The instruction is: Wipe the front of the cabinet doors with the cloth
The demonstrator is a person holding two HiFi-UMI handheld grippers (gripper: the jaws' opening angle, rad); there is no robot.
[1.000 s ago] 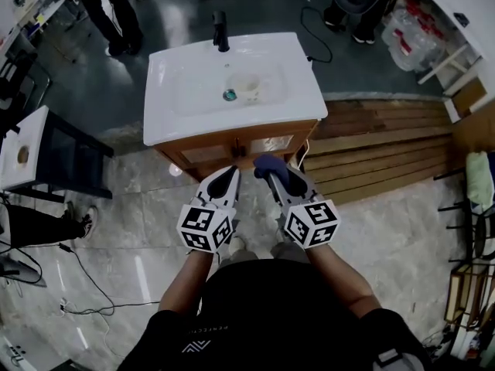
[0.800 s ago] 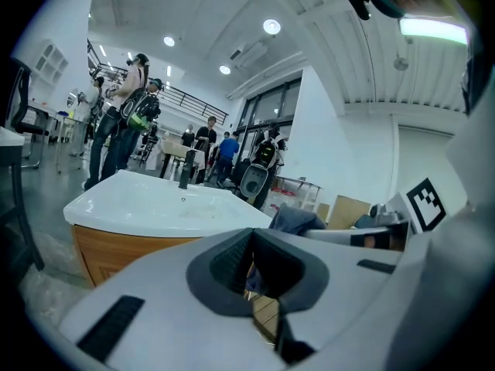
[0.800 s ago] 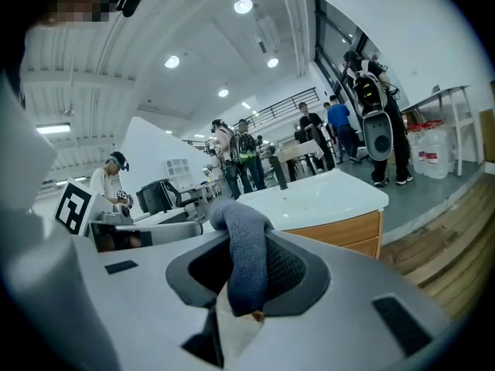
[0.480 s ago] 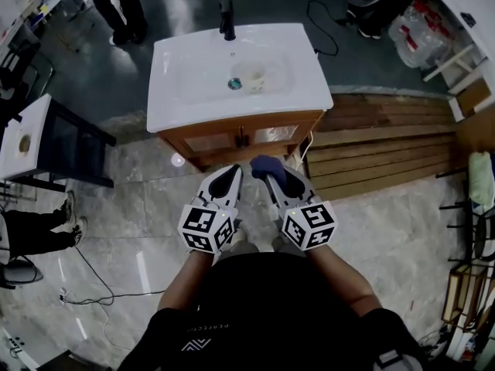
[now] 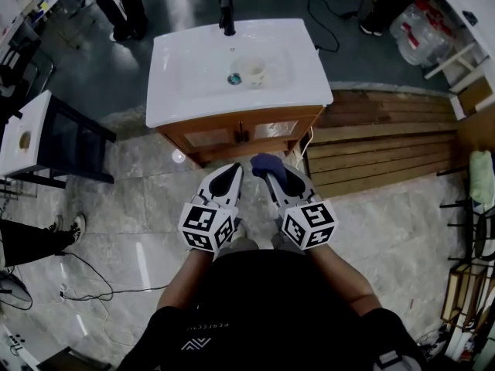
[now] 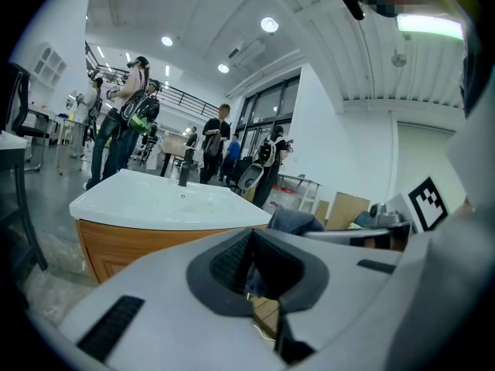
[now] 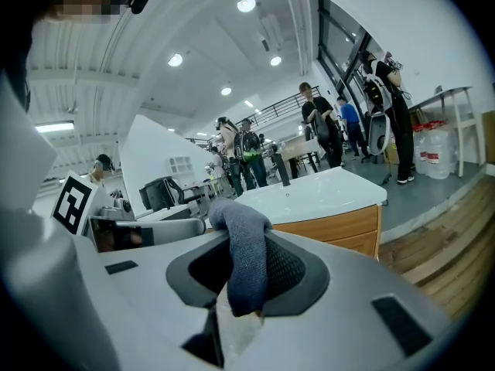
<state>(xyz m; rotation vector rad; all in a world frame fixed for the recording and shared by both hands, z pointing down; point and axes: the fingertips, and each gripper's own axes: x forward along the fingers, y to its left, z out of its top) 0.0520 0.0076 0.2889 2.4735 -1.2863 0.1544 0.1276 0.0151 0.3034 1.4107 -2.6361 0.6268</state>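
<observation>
right gripper (image 5: 267, 172) clenched on cloth (image 7: 241, 246), frame centre | left gripper (image 5: 230, 174) closed, empty | cabinet doors (image 5: 207, 138) upper centre, unwiped | next: press cloth flat, sweep both doors evenly

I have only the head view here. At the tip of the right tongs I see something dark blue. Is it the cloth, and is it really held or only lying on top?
Observer: Held. In the right gripper view the right tongs are shut on the grey-blue cloth; a fold rises above the jaws and an end hangs down between them.
Operator: Thank you. Do the left tongs carry anything?
Observer: No. In the left gripper view the left tongs have their jaws together, with nothing between them.
Operator: Do the right tongs face the cabinet?
Observer: Yes. That view shows the wooden cabinet front beyond the cloth, apart from it.
</observation>
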